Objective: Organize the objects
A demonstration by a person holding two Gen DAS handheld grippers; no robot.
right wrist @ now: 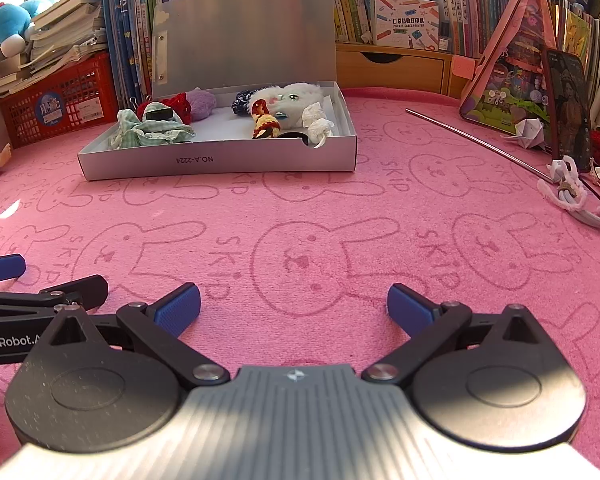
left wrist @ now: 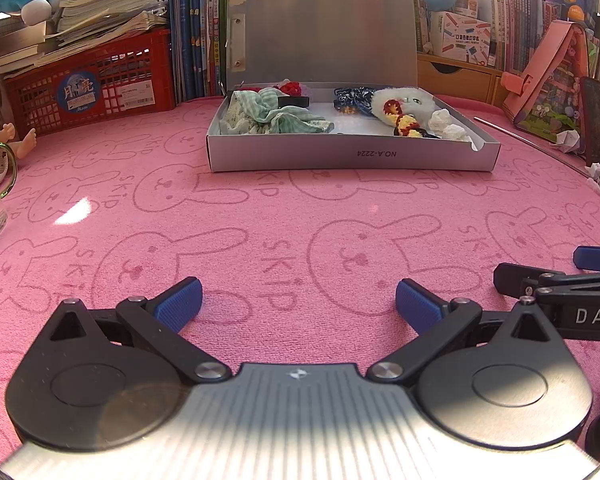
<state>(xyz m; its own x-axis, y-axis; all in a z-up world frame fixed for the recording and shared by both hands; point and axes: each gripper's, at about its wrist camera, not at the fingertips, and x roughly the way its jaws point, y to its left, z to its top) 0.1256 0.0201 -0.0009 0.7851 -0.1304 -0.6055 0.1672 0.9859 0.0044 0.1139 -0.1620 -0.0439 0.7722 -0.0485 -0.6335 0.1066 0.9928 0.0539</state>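
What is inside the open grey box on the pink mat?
The grey box holds a green checked cloth, red and purple knitted pieces, a white plush toy and crumpled tissue. Anything beneath these is hidden.

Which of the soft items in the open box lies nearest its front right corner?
The crumpled white tissue wad, against the right wall of the grey box; the white plush and green gingham cloth sit farther back or left.
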